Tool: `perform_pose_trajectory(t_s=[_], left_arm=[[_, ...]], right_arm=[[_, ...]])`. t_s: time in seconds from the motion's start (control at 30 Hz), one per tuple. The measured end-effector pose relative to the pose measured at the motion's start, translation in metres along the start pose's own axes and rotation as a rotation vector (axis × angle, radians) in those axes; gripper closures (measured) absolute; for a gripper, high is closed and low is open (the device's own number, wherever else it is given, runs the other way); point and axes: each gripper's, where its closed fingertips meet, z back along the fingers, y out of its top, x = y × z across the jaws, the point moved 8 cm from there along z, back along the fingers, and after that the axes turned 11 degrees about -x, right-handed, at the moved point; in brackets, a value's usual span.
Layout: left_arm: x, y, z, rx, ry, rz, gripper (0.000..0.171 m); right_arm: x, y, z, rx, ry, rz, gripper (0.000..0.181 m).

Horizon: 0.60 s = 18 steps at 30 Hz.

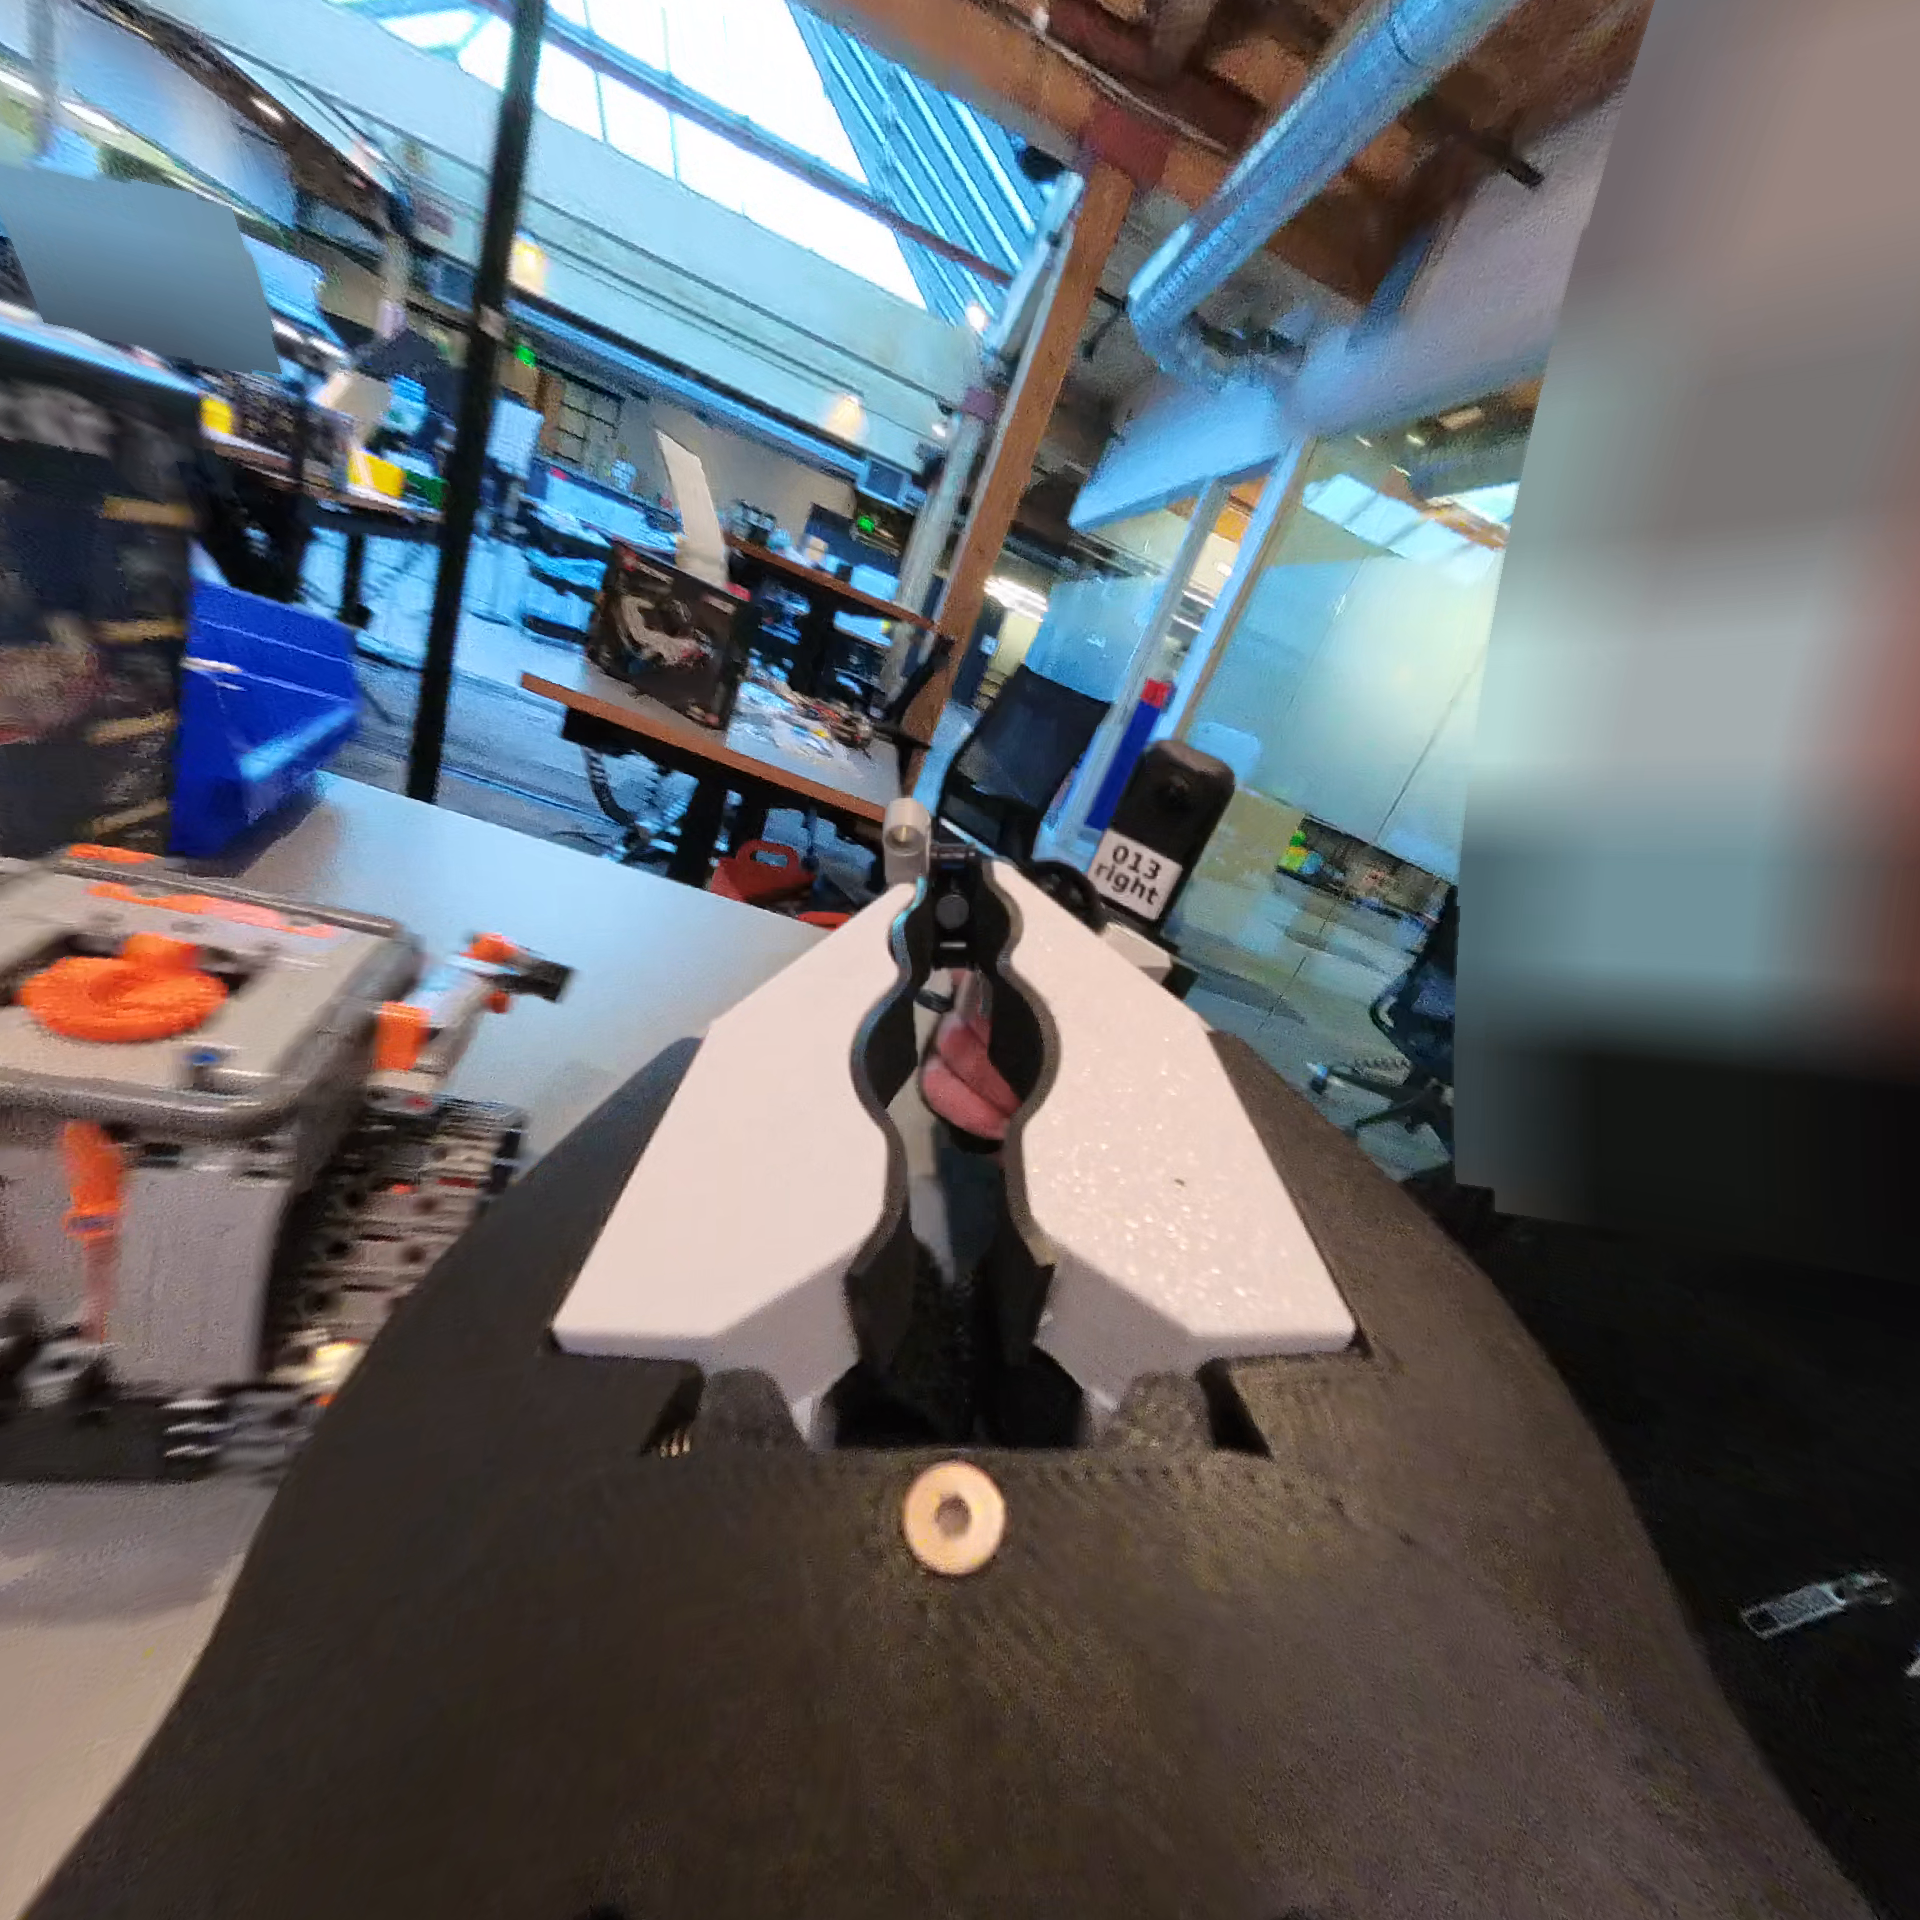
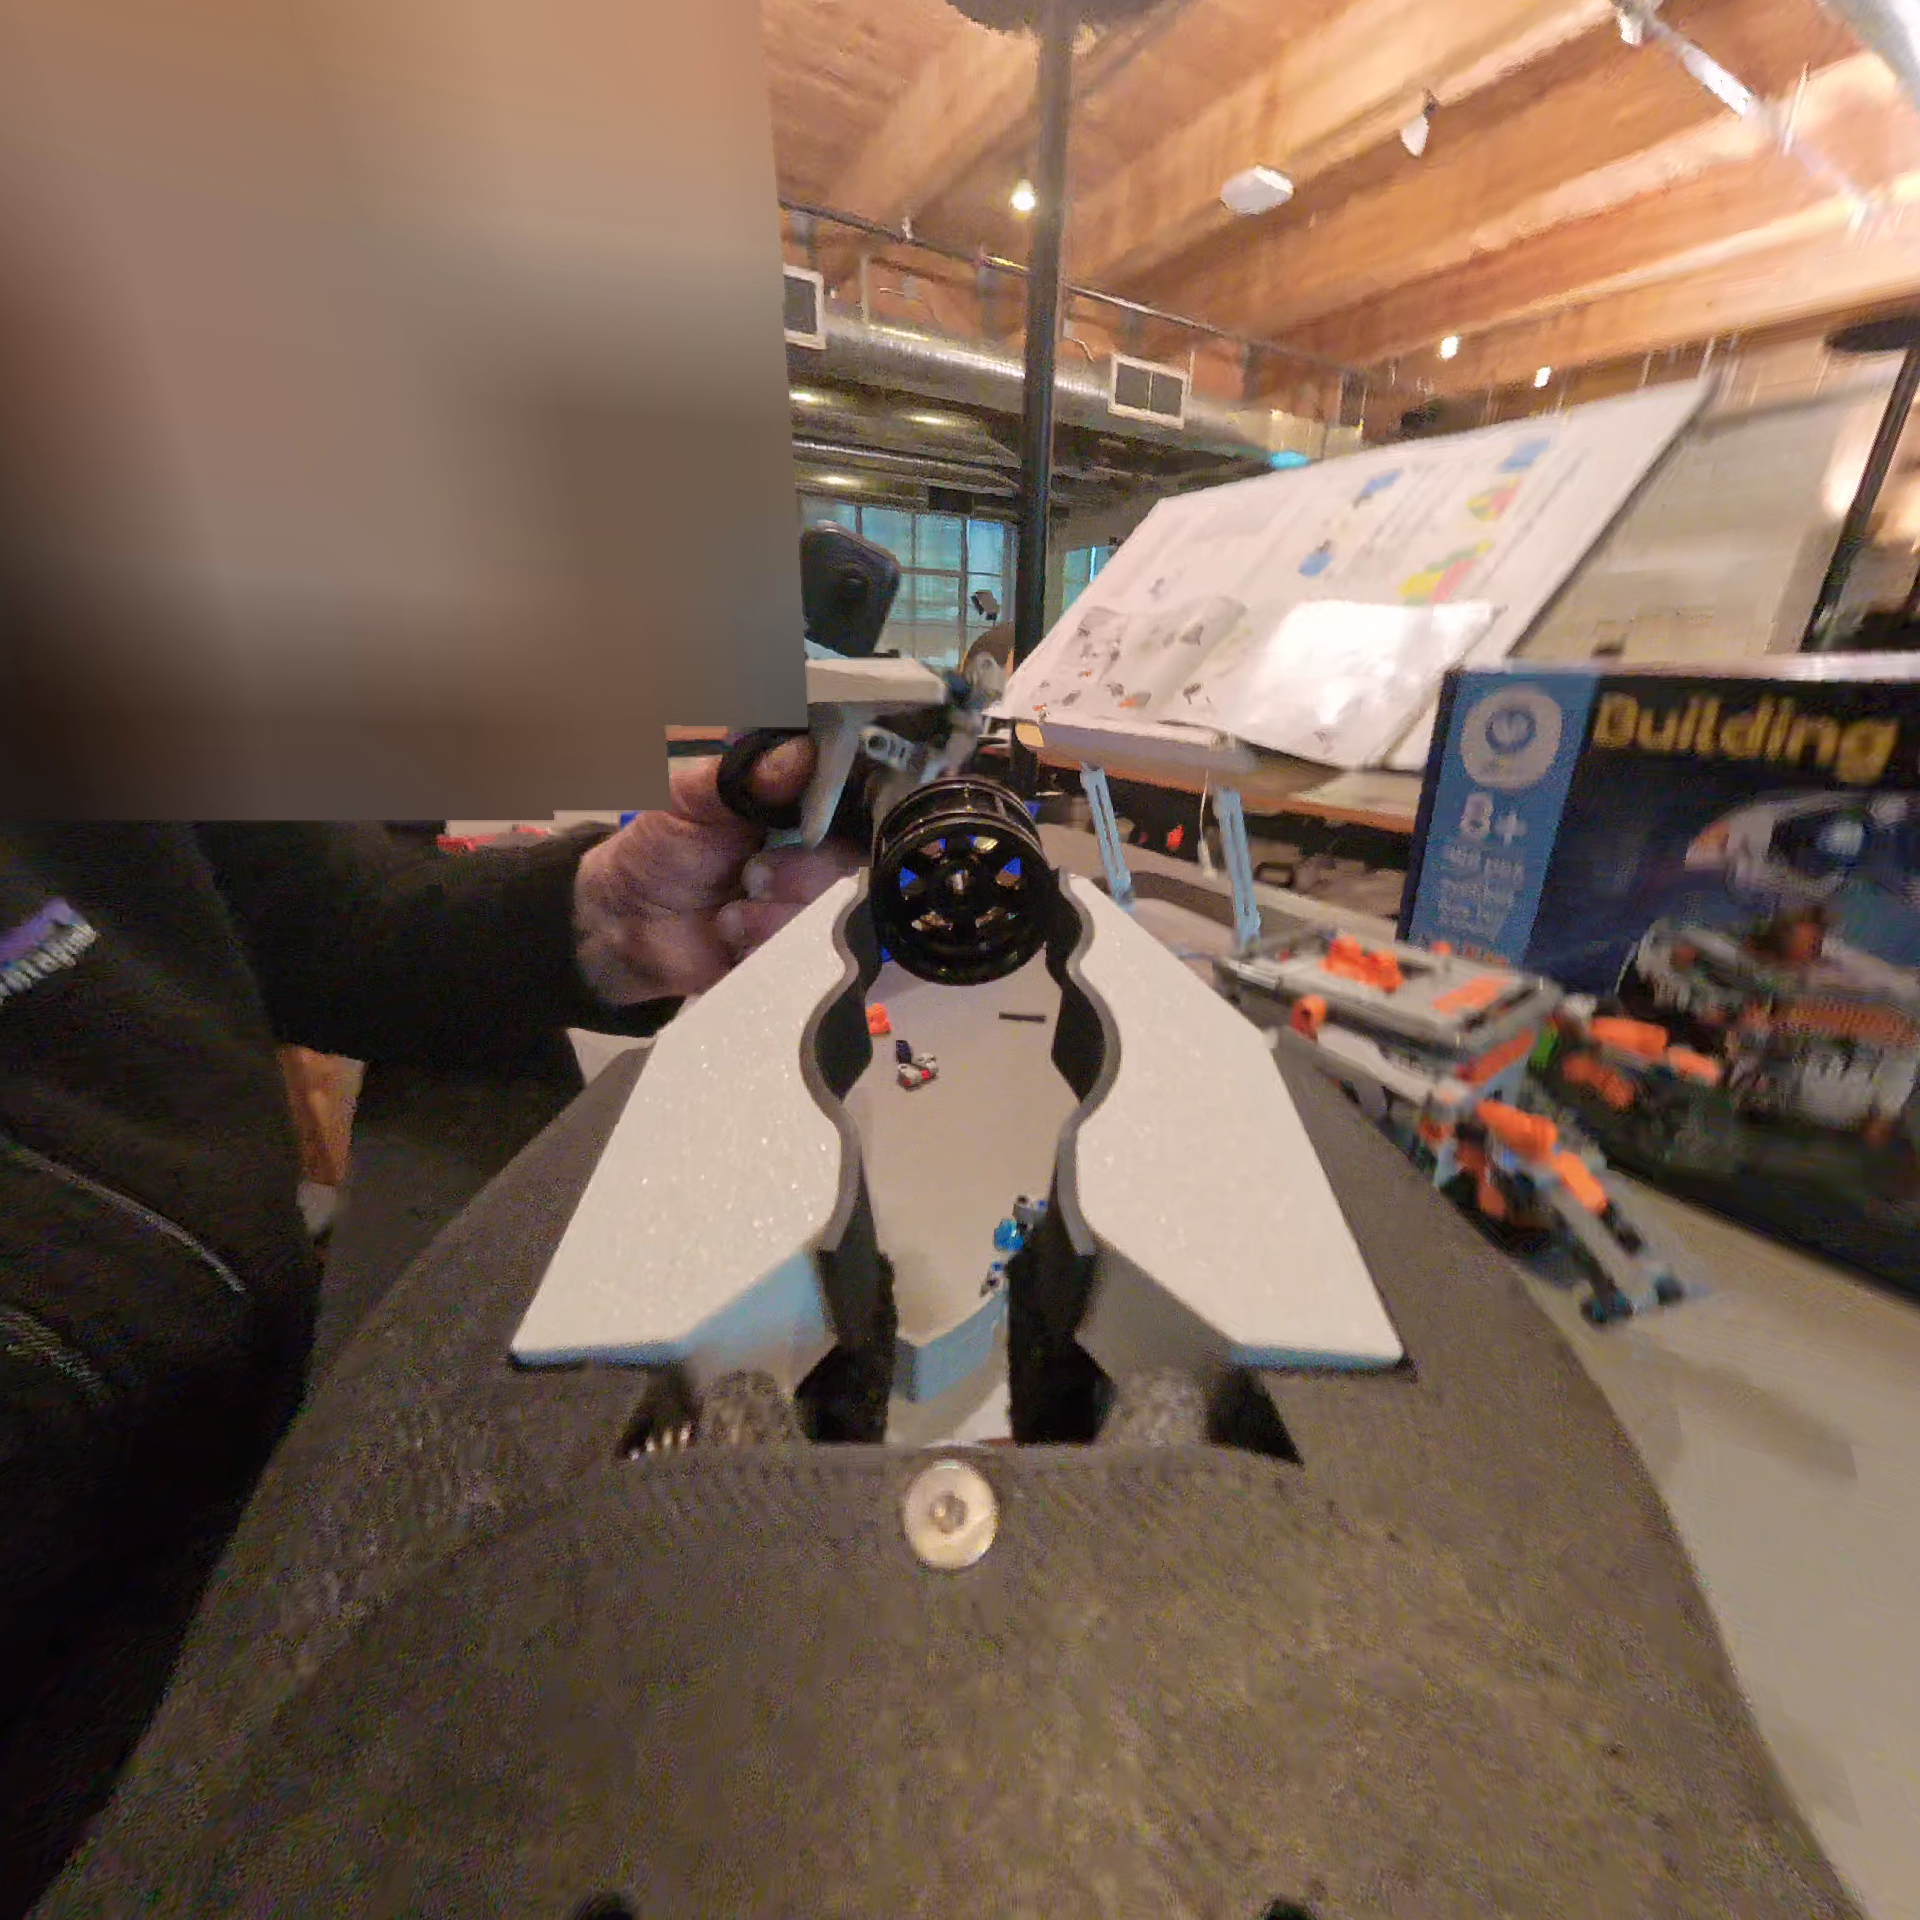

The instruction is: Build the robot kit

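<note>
The left gripper pinches a small black connector piece between its fingers. The right gripper clamps a black toy wheel at its fingertips, a half-built brick model right of them

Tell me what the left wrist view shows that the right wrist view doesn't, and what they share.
Only the left wrist view: the left gripper shut on a small black and grey connector piece, and a blue bin.

Only the right wrist view: the right gripper shut on a black wheel, an open instruction booklet, and a boxed building set.

Both: the grey and orange brick model on the white table.
</note>
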Motion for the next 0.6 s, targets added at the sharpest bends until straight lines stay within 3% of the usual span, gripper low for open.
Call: perform_pose_trajectory(t_s=[0.1,0.17,0.27,0.37,0.5,0.6], left_arm=[[-0.006,-0.004,0.001,-0.067,0.05,-0.049,0.168],[-0.007,-0.021,-0.013,-0.207,0.042,-0.057,0.167],[-0.007,-0.021,-0.015,-0.229,0.047,-0.058,0.167],[-0.012,-0.031,-0.018,-0.298,0.065,-0.069,0.167],[-0.02,-0.041,-0.021,-0.34,0.067,-0.076,0.167],[-0.026,-0.045,-0.022,-0.341,0.057,-0.064,0.167]], right_arm=[[0.004,-0.007,0.004,-0.083,0.006,-0.007,0.151],[0.006,-0.011,-0.001,-0.176,-0.008,-0.002,0.151],[0.013,-0.023,-0.001,-0.448,-0.057,0.056,0.15],[0.016,-0.043,-0.003,-0.784,0.029,0.042,0.15],[0.019,-0.068,-0.017,-1.079,0.066,0.083,0.15],[0.015,-0.085,-0.028,-1.216,0.141,0.067,0.15]])
